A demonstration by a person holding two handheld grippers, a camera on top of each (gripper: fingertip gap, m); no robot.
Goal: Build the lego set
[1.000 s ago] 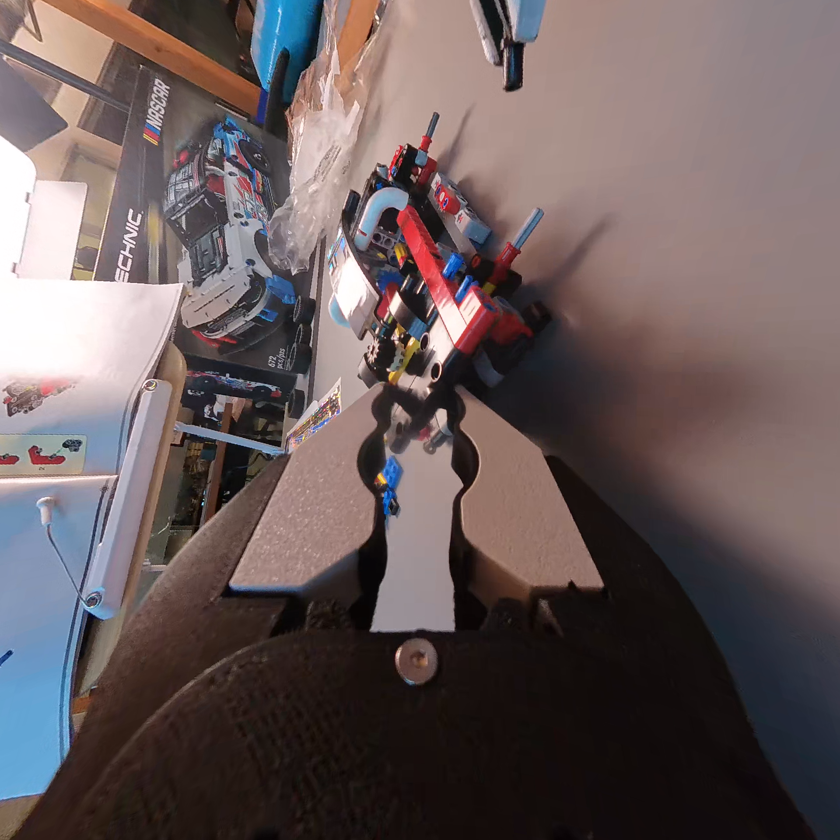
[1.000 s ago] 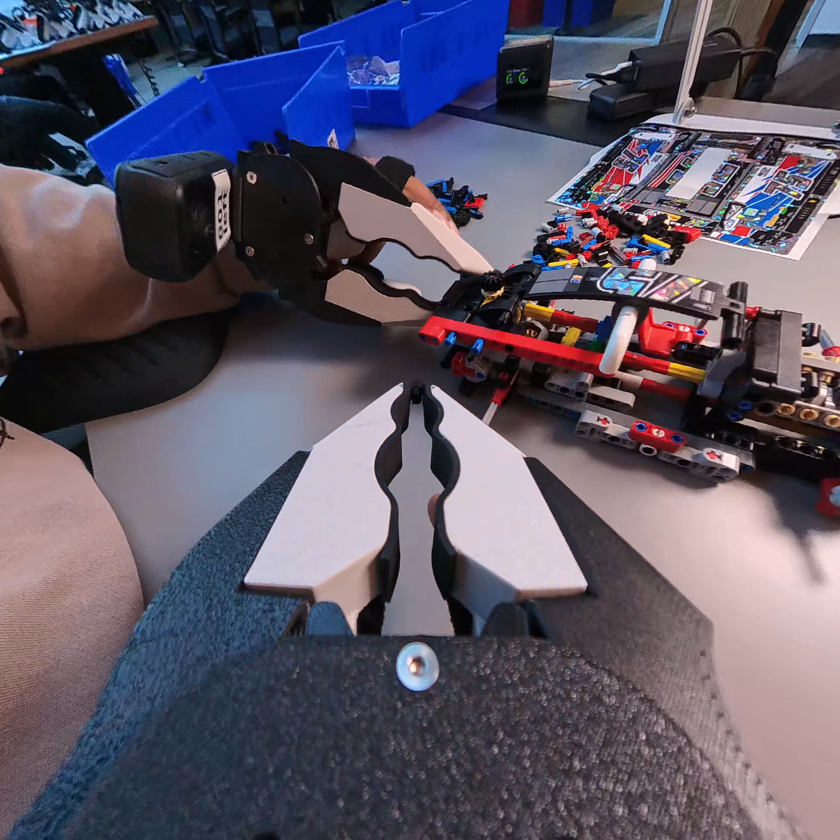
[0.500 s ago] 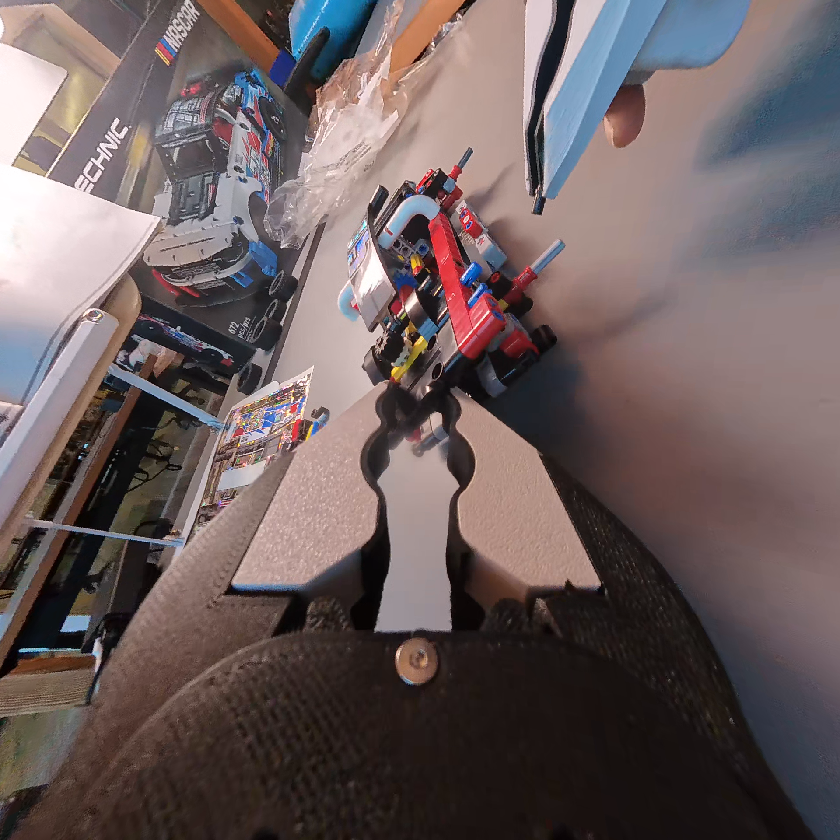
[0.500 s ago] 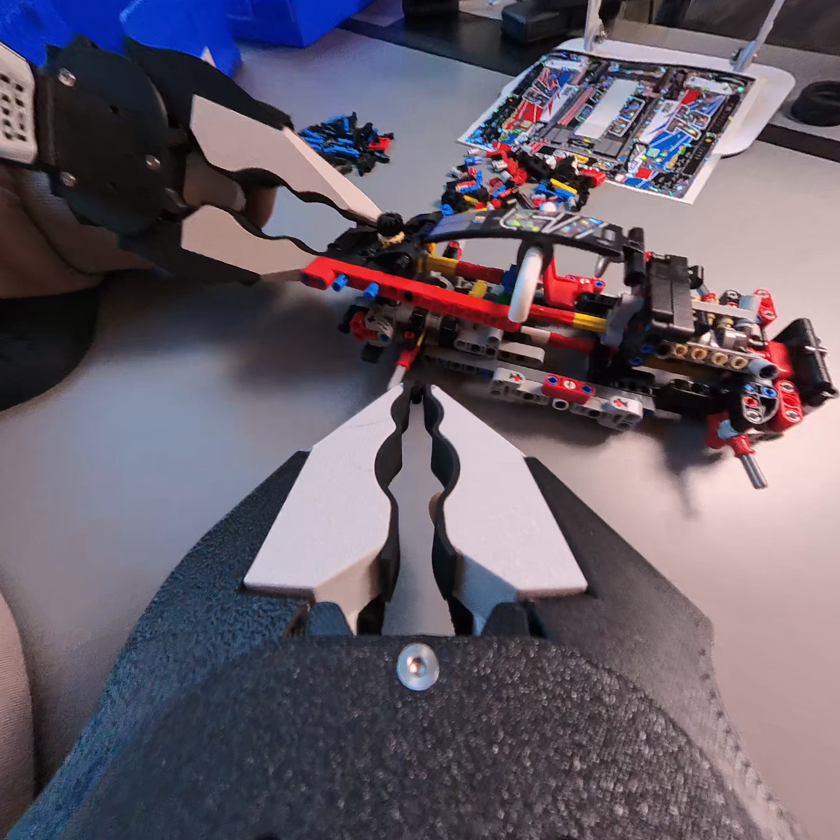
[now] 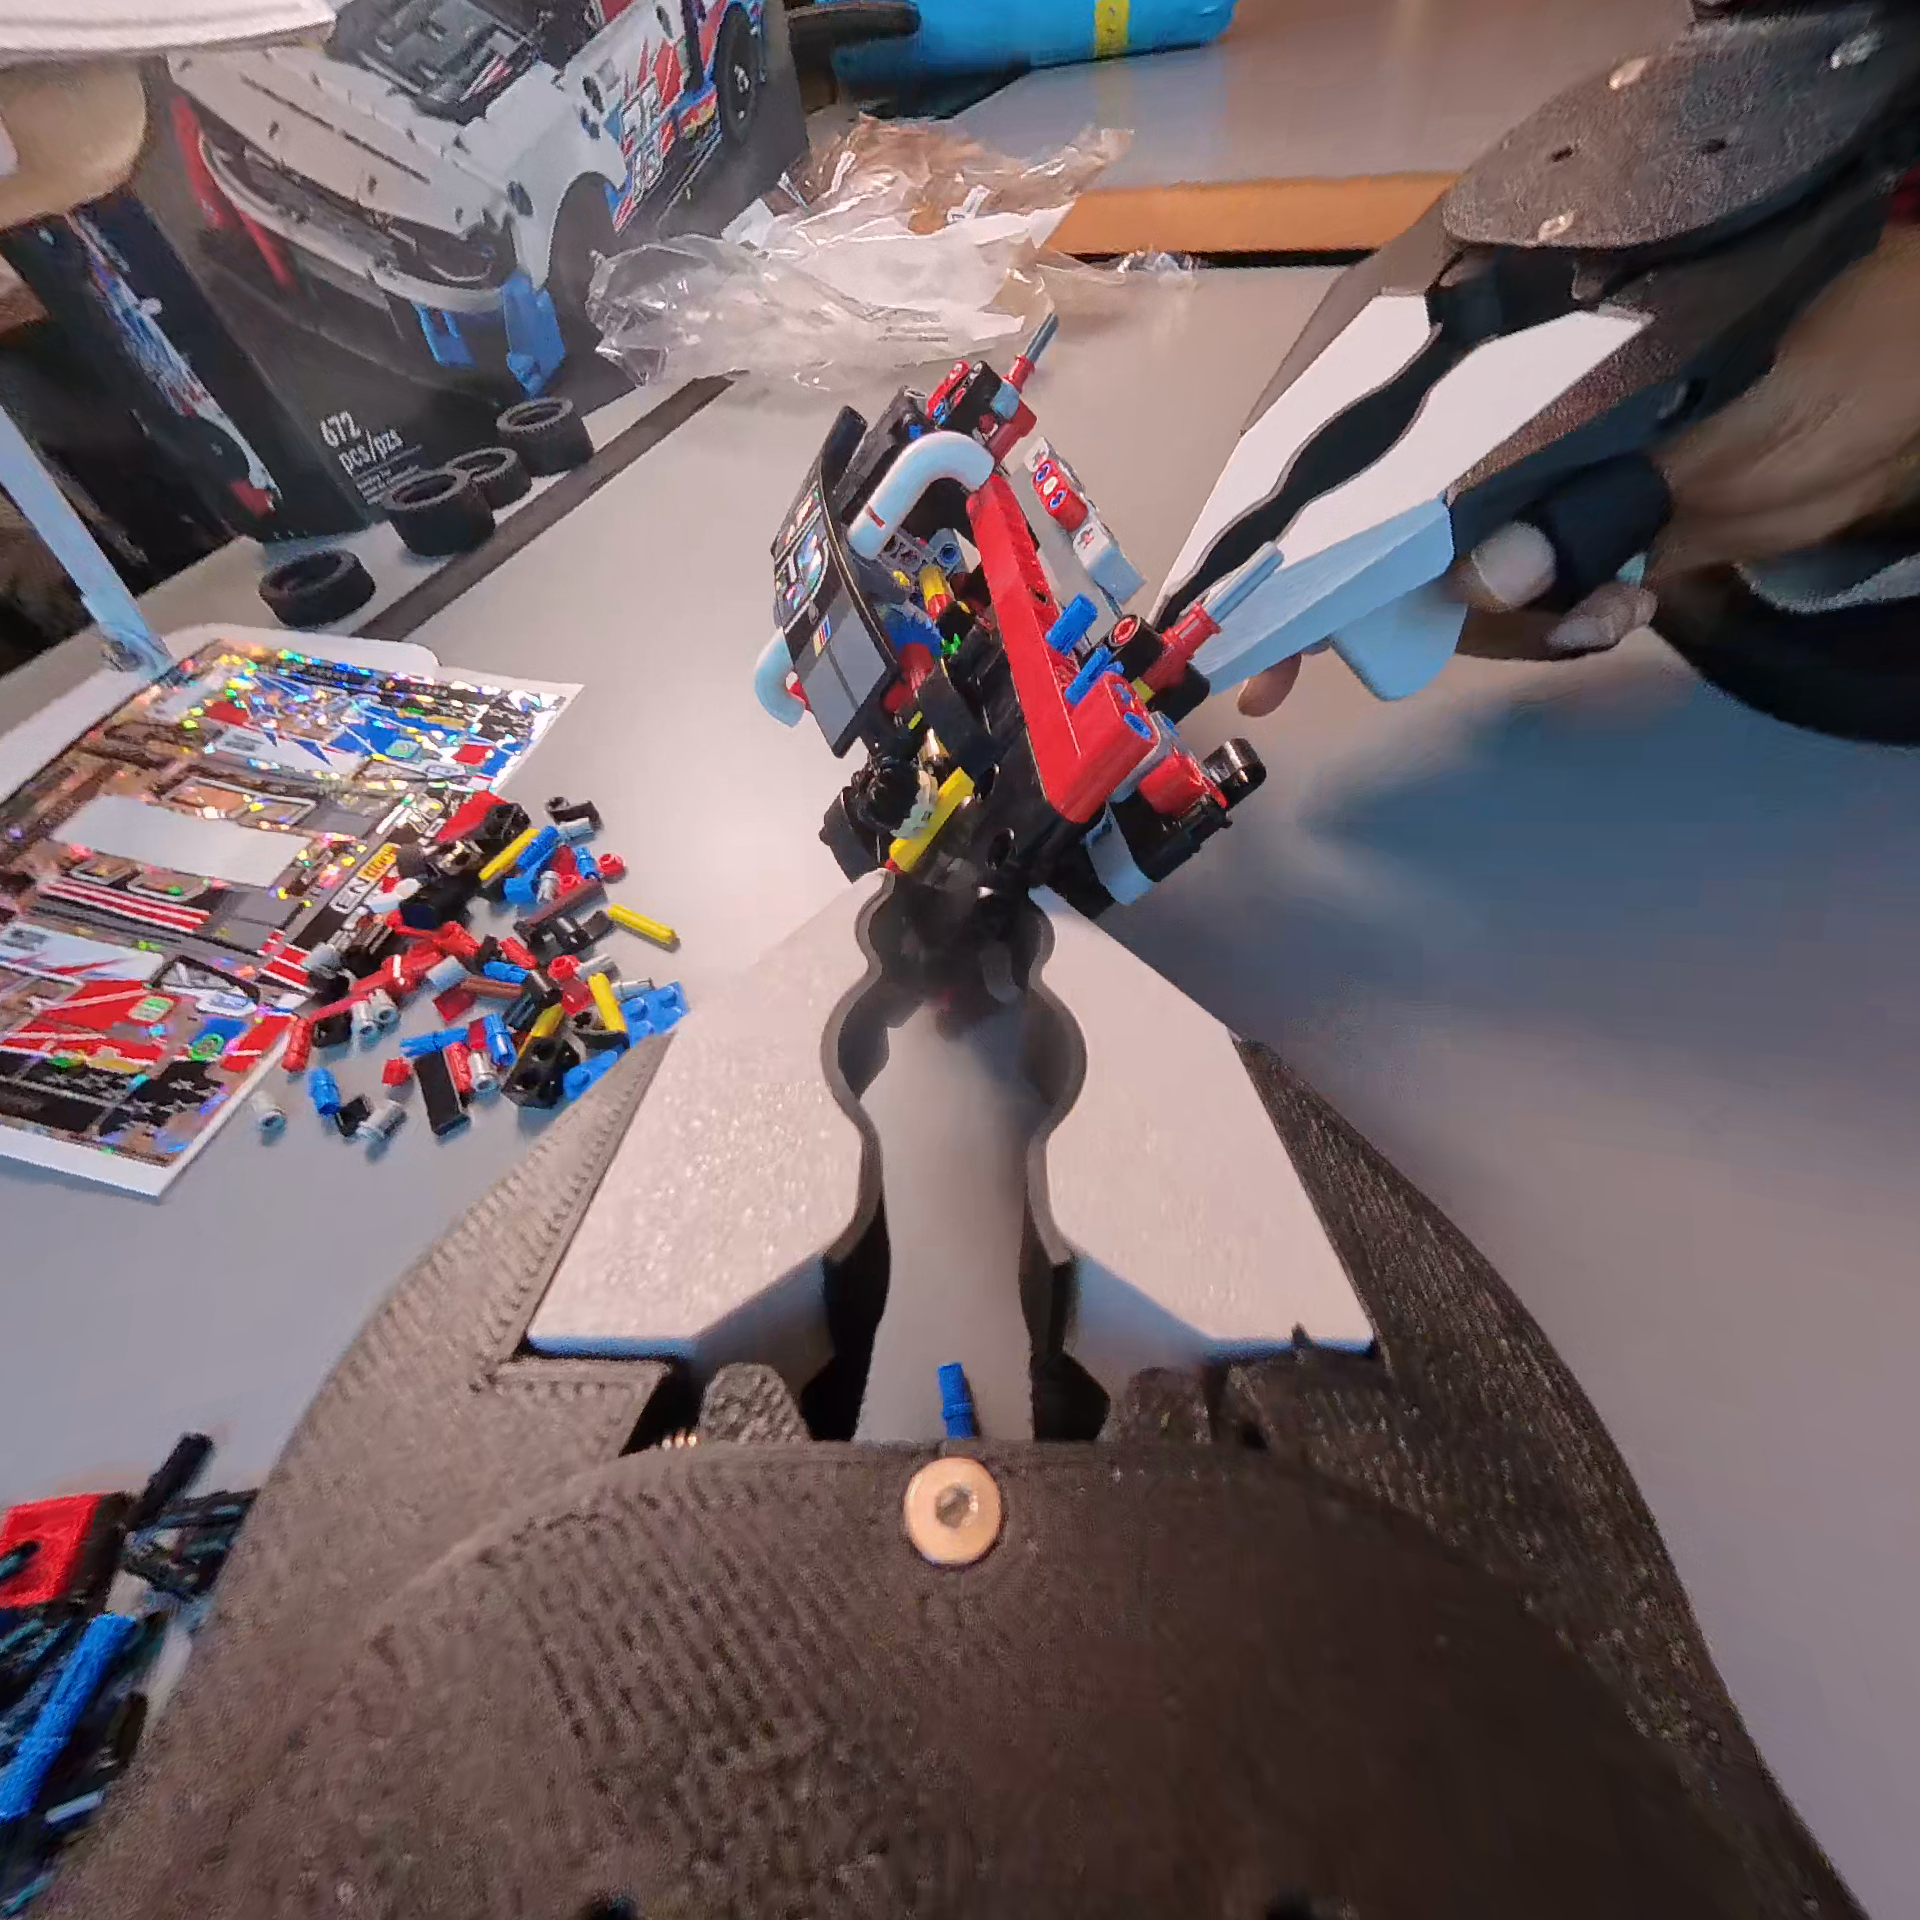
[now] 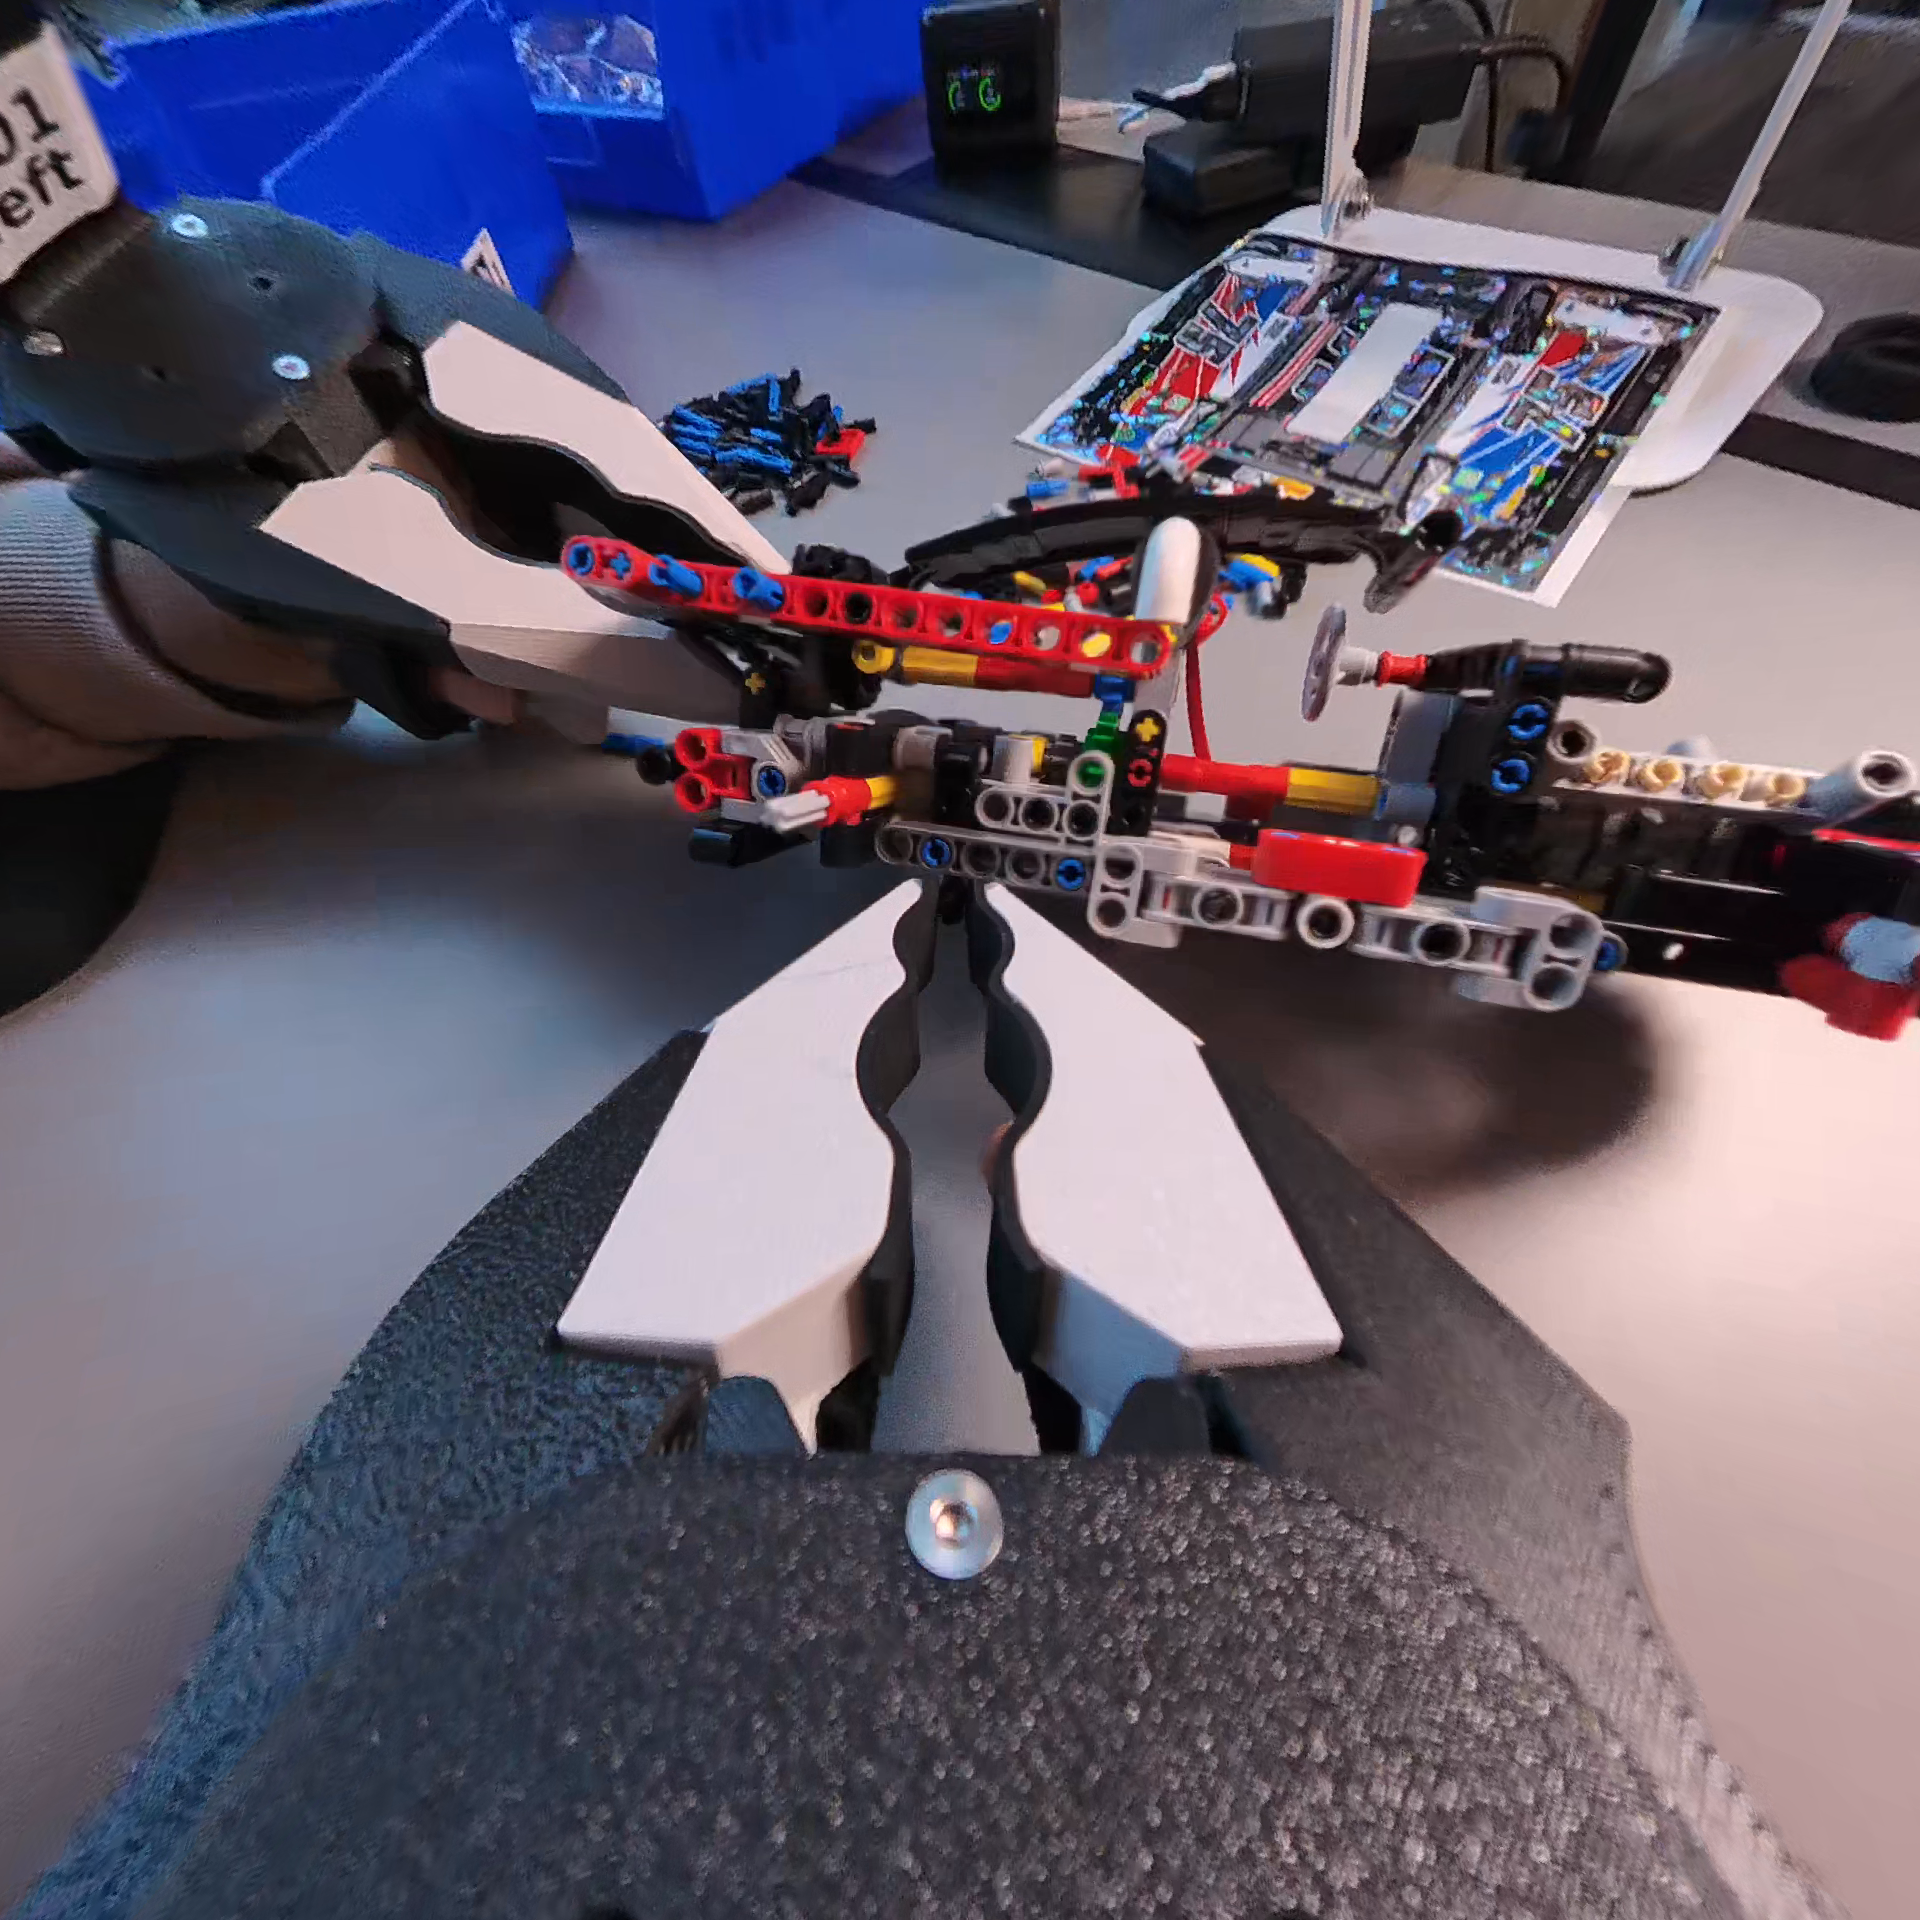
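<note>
The half-built lego car chassis (image 5: 1023,634), with a long red beam, a black curved panel and grey side beams, is held up off the grey table. My left gripper (image 5: 951,925) is shut on its front end. In the right wrist view the chassis (image 6: 1247,810) stretches left to right, with my left gripper (image 6: 727,623) clamping it from the left. My right gripper (image 6: 951,904) is shut, with its tips against the lower grey beam on the chassis side. It also shows in the left wrist view (image 5: 1184,623), beside a grey axle.
A pile of loose parts (image 5: 499,977) lies beside a shiny sticker sheet (image 5: 187,883). The set box (image 5: 364,208), tyres (image 5: 436,509) and empty plastic bags (image 5: 831,281) are behind. Blue bins (image 6: 416,156) and a heap of small pins (image 6: 769,436) stand at the far left. A blue pin (image 5: 954,1397) lies under my left gripper. Across from one pair of fingers to the other is roughly 7 cm. My left gripper's tips are some 10 cm from the blue pin (image 5: 954,1397).
My left gripper has rolled upright and lifted the chassis off the table. My right gripper has moved in until its tips meet the chassis side.
</note>
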